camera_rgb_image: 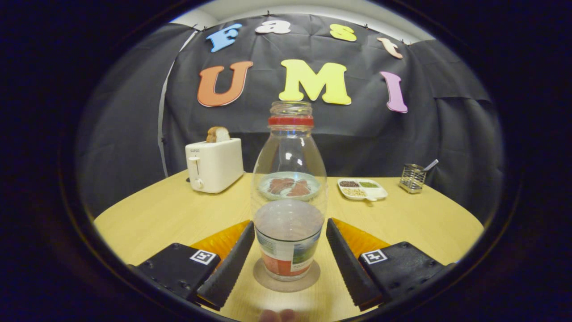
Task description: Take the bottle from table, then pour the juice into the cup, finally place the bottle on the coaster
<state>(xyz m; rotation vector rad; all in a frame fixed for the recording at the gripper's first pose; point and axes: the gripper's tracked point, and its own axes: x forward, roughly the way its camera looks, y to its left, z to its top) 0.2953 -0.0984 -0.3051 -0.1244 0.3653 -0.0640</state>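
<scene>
So the bottle (289,192) is standing upright on the coaster (287,278), which is a round greyish disc lying flat on the counter (156,219); the bottle is clear plastic with a red ring at the neck, no cap on it, and a colourful label wrapped round the bottom part; it looks pretty much empty (can't make out any juice in it, honestly).

The gripper (289,264) sits right around the bottle with the jaws spread wide; one ribbed black finger is off to each side of the bottle, and there's a clear gap of bare counter between each finger and the plastic, so neither one is touching it; nothing is being gripped.

Everything else, going by the bottle: straight behind it, seen through the clear plastic, is a pale plate (289,185) with something reddish-brown on it; behind the bottle and off to its left is a white toaster (214,164) with a slice of bread (217,134) poking out the top; behind it and to the right is a small white divided dish (362,188) with little heaps of seeds or grains in its sections; further right again, well away from the bottle, is a wire mesh holder (412,178) with a utensil handle sticking out of it.
</scene>
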